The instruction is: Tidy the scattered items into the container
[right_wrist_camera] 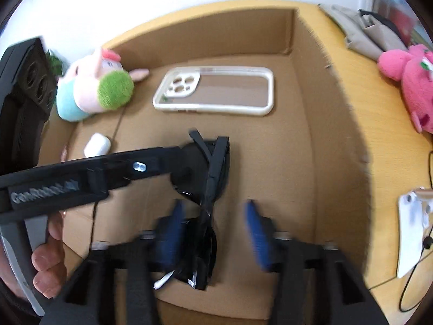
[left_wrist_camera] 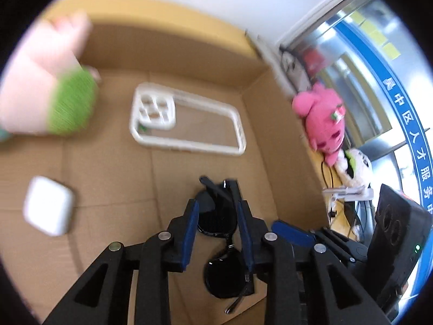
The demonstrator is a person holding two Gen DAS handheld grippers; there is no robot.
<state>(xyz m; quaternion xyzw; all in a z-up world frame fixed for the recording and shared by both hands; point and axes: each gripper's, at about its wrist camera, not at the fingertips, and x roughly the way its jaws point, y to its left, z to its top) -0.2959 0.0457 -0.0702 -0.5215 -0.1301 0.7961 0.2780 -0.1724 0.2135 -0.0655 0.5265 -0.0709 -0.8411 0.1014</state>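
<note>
Black sunglasses (left_wrist_camera: 224,246) lie in the cardboard box (left_wrist_camera: 167,51), between the blue pads of my left gripper (left_wrist_camera: 217,211), whose jaws stand apart around them. In the right wrist view the sunglasses (right_wrist_camera: 208,189) lie just ahead of my right gripper (right_wrist_camera: 215,216), which is open, with the left gripper's finger (right_wrist_camera: 151,166) reaching onto them from the left. Also in the box are a white phone case (right_wrist_camera: 216,90), a white earbud case (right_wrist_camera: 97,145) and a pig plush with a green snout (right_wrist_camera: 94,92). The view is motion-blurred.
A pink plush (right_wrist_camera: 408,81) and a grey pouch (right_wrist_camera: 370,35) lie on the wooden table (right_wrist_camera: 379,162) right of the box. A white phone with a cable (right_wrist_camera: 411,230) lies at the right edge. A black speaker (right_wrist_camera: 29,81) stands left of the box.
</note>
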